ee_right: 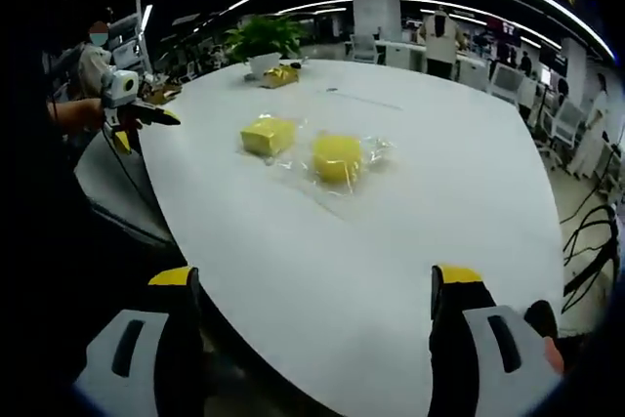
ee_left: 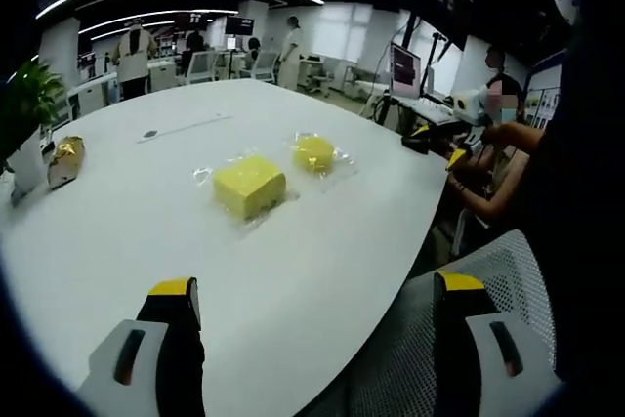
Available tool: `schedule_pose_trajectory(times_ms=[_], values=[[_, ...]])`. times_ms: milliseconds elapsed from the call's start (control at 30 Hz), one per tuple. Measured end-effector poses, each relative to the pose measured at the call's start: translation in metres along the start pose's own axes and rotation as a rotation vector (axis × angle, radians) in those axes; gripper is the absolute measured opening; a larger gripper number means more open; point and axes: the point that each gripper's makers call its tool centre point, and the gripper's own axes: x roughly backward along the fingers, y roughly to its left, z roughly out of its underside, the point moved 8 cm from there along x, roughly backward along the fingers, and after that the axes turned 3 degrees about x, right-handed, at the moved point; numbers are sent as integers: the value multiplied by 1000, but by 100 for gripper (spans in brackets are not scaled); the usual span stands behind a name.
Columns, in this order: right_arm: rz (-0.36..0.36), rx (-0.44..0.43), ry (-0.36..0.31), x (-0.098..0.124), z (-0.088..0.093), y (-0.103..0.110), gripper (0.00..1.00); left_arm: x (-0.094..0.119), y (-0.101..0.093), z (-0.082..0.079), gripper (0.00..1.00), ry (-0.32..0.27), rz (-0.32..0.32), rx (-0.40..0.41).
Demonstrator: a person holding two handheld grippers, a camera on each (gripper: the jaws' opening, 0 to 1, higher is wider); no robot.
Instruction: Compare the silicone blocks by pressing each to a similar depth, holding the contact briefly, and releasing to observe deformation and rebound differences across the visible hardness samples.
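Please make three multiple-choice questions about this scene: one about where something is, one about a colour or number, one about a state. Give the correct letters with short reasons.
1. Where does the potted plant stand?
A. on the white table, near its far edge
B. on the floor
C. on a chair

2. How many yellow blocks lie on the table?
A. one
B. two
C. four

3. What is the state of the left gripper?
A. shut on a block
B. open, holding nothing
C. pressing into the table

Answers:
1. A: in the right gripper view the plant sits on the tabletop beyond the blocks.
2. B: a squarer block and a rounder block show, each on clear wrapping.
3. B: its fingers stand wide apart, short of both blocks.
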Motion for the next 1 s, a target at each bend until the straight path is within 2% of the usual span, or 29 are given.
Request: schedule_pose_trajectory(times_ms=[100, 200, 300, 367, 400, 467, 600, 733, 767, 800, 900, 1000], values=[[2, 4, -7, 1, -1, 3, 93, -4, -2, -1, 98, 19, 11, -4], [6, 5, -10, 2, 0, 4, 93, -3, 0, -5, 95, 29, -9, -35], [-16, -30, -71, 5, -5, 8, 96, -3, 0, -15, 96, -4, 8, 54], [-20, -49, -96, 6, -7, 9, 96, -5, -1, -26, 96, -76, 47, 166], [-17, -52, -107, 7, -8, 9, 96, -8, 0, -31, 95, -115, 59, 249], [-5, -52, -143, 7, -10, 8, 96, -13, 2, -39, 93, -130, 93, 313], [-13, -89, -163, 11, -10, 9, 96, -25, 6, -63, 89, -139, 98, 318], [-16, -100, -167, 12, -10, 9, 96, -45, 8, -90, 89, -140, 142, 350], [-13, -97, -160, 12, -10, 9, 96, -53, 7, -100, 90, -158, 164, 344], [-10, -90, -134, 12, -8, 9, 96, -57, 6, -105, 91, -157, 172, 339], [0, -66, -112, 10, -3, 12, 96, -79, 5, -128, 90, -155, 195, 346], [-14, -69, -105, 11, 1, 15, 96, -98, 6, -140, 89, -134, 216, 374]])
